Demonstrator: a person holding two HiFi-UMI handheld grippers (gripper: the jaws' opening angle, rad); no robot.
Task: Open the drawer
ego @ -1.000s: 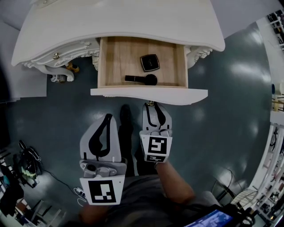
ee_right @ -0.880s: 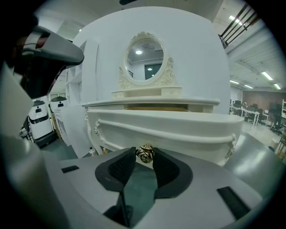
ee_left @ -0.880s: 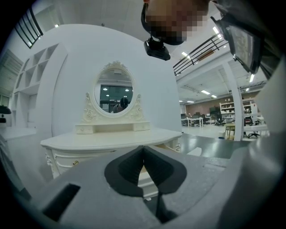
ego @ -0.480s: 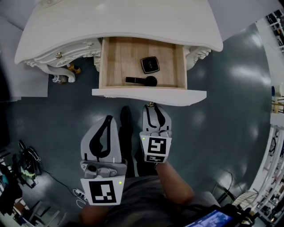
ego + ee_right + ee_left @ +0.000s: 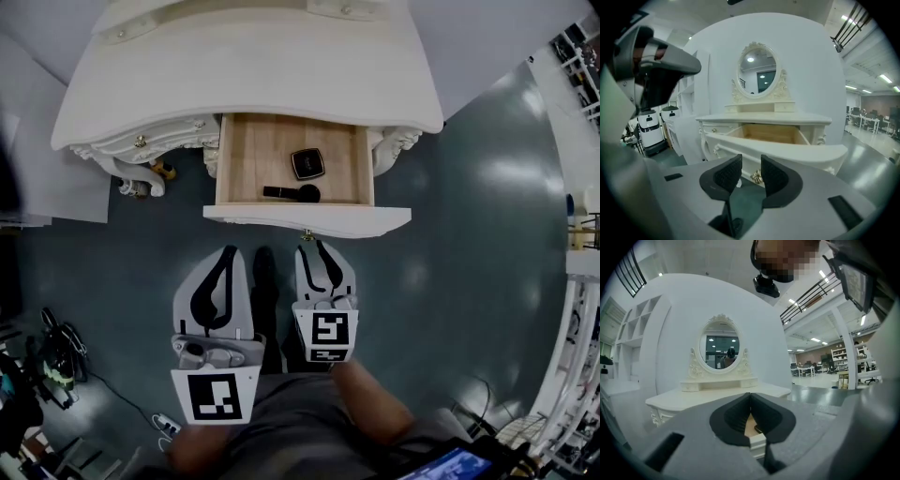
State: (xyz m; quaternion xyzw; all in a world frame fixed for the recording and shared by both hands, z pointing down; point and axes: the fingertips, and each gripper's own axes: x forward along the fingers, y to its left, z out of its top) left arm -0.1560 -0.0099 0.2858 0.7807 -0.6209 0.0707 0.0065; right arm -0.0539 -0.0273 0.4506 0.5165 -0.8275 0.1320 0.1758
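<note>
Now that the drawer (image 5: 309,220) is out, right gripper (image 5: 315,247) has backed off the knob (image 5: 307,234), jaws spread; left gripper (image 5: 228,251) pressed together. Looks done.

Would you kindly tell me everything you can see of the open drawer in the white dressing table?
The light wooden drawer stands pulled well out of the white dressing table, level. Its curved front panel is cream-white, with a small gold knob at its centre. Inside lie a black square case and a black handled object with a round end. The right gripper, jaws open, points at the knob without gripping it.
</note>
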